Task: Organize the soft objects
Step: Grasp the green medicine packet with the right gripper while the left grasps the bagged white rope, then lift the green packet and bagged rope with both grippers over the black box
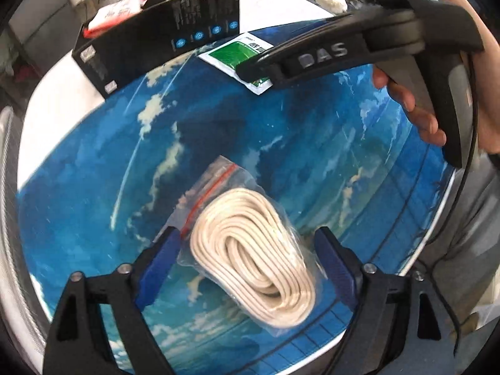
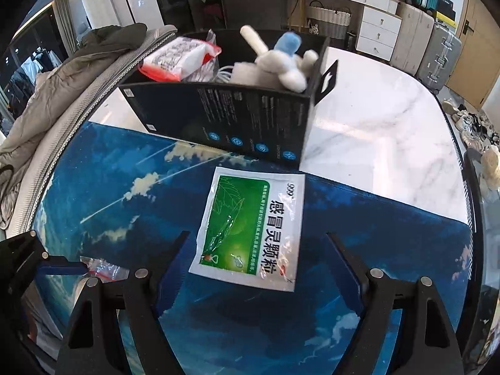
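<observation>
- Two soft items are seen loose on the blue sky-print mat [image 1: 93, 203]: a clear zip bag of coiled white cord [image 1: 250, 256] and a green-and-white sachet [image 2: 250, 228].
- Left gripper [image 1: 250, 268]: jaws spread wide, blue pads on either side of the cord bag. The left pad is at the bag's red zip edge; contact cannot be confirmed. Nothing is clamped.
- Right gripper [image 2: 256, 265]: jaws equally wide, set either side of the sachet's near end, which lies flat on the mat and is not gripped.
- Cord bag: long axis runs diagonally, zip end pointing up-left and away, coil end toward the camera.
- Sachet: long axis runs roughly away from the right wrist camera, toward the black box [image 2: 225, 118].
- Black box: stands open-topped just beyond the sachet, straddling the mat edge and the white marble table [image 2: 375, 125]. A white-and-blue plush toy [image 2: 281, 62] and a red-trimmed white packet [image 2: 178, 59] are held in it.
- Room: a grey jacket [image 2: 78, 62] on a chair back at left, white drawers [image 2: 378, 28] and suitcases [image 2: 437, 53] behind.
</observation>
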Demonstrator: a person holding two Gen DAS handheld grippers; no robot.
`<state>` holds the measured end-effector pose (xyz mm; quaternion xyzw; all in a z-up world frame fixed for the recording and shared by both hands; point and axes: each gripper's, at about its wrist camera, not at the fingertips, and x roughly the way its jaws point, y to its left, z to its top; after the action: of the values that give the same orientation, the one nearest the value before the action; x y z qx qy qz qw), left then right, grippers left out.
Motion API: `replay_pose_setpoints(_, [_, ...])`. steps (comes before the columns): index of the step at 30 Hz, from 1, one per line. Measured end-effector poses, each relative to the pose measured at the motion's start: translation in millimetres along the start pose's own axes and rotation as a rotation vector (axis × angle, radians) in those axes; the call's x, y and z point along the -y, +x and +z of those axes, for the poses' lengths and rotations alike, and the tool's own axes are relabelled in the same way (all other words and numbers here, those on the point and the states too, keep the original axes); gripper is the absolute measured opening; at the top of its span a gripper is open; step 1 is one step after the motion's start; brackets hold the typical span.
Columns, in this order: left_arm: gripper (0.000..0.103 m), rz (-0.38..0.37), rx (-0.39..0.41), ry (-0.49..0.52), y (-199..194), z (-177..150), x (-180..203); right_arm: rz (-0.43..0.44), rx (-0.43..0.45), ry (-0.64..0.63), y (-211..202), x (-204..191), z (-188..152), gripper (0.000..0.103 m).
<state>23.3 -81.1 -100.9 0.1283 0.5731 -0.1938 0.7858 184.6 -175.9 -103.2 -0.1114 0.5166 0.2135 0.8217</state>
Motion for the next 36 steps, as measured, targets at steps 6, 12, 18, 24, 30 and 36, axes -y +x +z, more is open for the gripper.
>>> replay_pose_setpoints(6, [0.045, 0.005, 0.046, -0.009, -7, 8, -16, -0.04, 0.008, -0.038, 6, -6, -2, 0.084])
replay_pose_setpoints(12, [0.045, 0.059, 0.084, -0.1, -6, 31, -55, 0.062, -0.046, -0.073, -8, -20, -5, 0.036])
replay_pose_setpoints(18, [0.071, 0.088, 0.095, -0.154, -4, 27, -75, 0.056, -0.047, -0.085, -14, -32, -12, 0.046])
replay_pose_setpoints(24, [0.079, 0.071, 0.075, -0.166, -5, 9, -83, 0.048, -0.023, -0.091, -10, -50, -8, 0.084])
replay_pose_setpoints(30, [0.077, 0.065, 0.081, -0.189, -8, -1, -96, 0.004, -0.029, -0.149, 3, -65, -11, 0.082])
replay_pose_setpoints(36, [0.034, 0.03, 0.1, -0.169, -10, 7, -90, 0.045, -0.028, -0.156, -9, -65, -9, 0.025])
